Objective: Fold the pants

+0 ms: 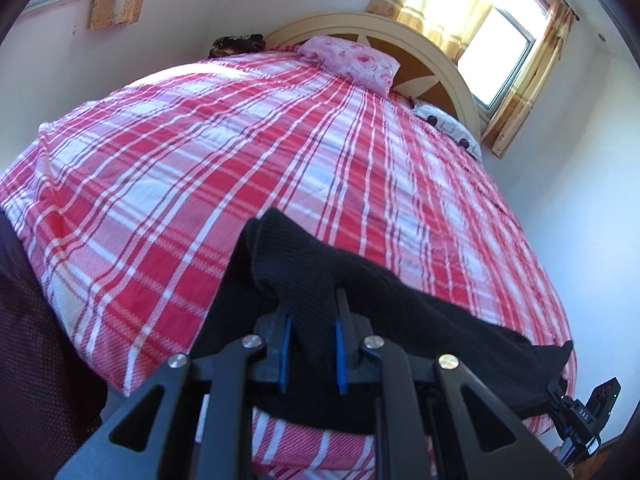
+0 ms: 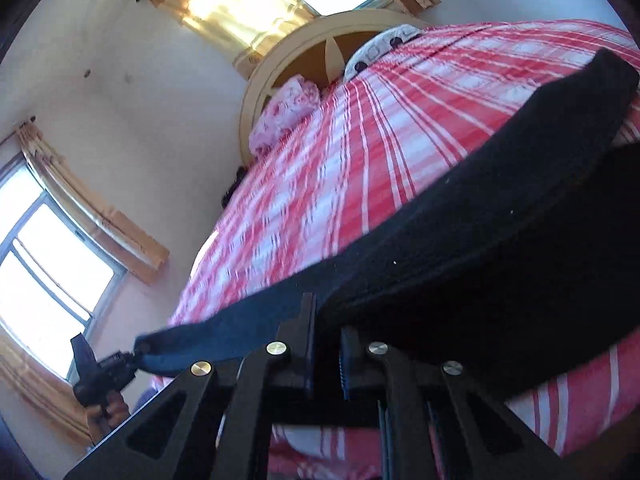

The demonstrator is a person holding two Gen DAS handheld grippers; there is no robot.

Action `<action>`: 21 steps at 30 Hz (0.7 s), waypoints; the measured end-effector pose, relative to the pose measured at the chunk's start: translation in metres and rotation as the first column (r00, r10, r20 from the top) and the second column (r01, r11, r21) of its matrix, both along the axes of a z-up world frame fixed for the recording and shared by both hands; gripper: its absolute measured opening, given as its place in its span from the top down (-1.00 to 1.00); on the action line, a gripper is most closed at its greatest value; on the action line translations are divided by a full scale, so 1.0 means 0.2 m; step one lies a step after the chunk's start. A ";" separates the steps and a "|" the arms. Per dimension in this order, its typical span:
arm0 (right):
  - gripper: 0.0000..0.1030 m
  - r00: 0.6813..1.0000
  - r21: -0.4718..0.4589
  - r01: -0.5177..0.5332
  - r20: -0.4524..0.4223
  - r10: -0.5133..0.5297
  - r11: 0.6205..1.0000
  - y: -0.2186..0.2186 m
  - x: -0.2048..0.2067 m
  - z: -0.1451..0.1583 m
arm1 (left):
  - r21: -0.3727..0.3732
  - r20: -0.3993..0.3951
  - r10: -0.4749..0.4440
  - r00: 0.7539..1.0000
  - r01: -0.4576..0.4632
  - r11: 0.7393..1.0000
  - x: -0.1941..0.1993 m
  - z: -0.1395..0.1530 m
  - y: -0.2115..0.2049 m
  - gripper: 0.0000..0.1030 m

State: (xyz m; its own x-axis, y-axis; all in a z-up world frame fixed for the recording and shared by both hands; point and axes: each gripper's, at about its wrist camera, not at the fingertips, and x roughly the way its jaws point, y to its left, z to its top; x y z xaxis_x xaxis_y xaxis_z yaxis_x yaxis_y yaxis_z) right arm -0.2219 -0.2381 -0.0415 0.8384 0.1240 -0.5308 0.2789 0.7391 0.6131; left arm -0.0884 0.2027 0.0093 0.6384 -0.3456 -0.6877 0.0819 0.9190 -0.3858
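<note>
Both grippers I run are clamped on the black pants (image 1: 304,276). Left gripper (image 1: 312,320) pinches bunched fabric; right gripper (image 2: 326,344) grips an edge over the plaid bed (image 1: 200,152)

Both tongs are matte black linkages of flat angled bars with triangular cut-outs, joined by round silver pivot screws. The left tongs (image 1: 312,312) carry bright blue pads on the inner faces of narrow black fingers (image 1: 343,312). The right tongs (image 2: 326,332) look the same, with darker ribbed blue pads (image 2: 345,360); seen from the left camera, their black body bears small white lettering.
</note>
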 end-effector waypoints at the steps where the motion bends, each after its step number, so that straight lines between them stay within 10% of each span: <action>1: 0.80 1.000 0.002 -0.001 -0.018 0.001 1.000 0.02 -0.03 -0.04 | 0.006 -0.009 -0.001 1.000 0.001 1.000 -0.01 -0.02 0.01 0.65; 8: 0.80 0.994 0.065 -0.010 -0.109 0.018 0.998 0.08 -0.08 -0.29 | 0.117 -0.097 0.033 0.995 -0.021 0.993 -0.04 -0.20 0.02 0.60; 14: 0.79 0.996 0.075 -0.015 -0.089 0.022 0.997 0.08 -0.10 -0.31 | 0.291 -0.084 0.097 0.992 -0.069 0.954 -0.04 -0.31 -0.04 0.10; 17: 0.74 0.993 0.147 -0.002 -0.114 0.019 0.989 0.05 -0.12 -0.33 | 0.346 -0.051 0.169 0.984 -0.142 0.927 -0.07 -0.24 0.00 -0.25; 21: 0.36 0.990 0.085 -0.006 -0.141 0.018 0.996 0.06 -0.21 -0.26 | 0.445 0.104 0.314 0.944 -0.326 0.834 -0.13 -0.04 0.12 -0.25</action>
State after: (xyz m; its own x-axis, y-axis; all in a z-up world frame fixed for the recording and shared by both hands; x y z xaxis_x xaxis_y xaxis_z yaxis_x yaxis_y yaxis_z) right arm -0.2645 -0.2261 -0.0928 0.7536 0.1826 -0.6314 0.3591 0.6903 0.6282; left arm -0.1144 0.2263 0.0010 0.6793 0.2241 -0.6988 -0.2429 0.9672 0.0741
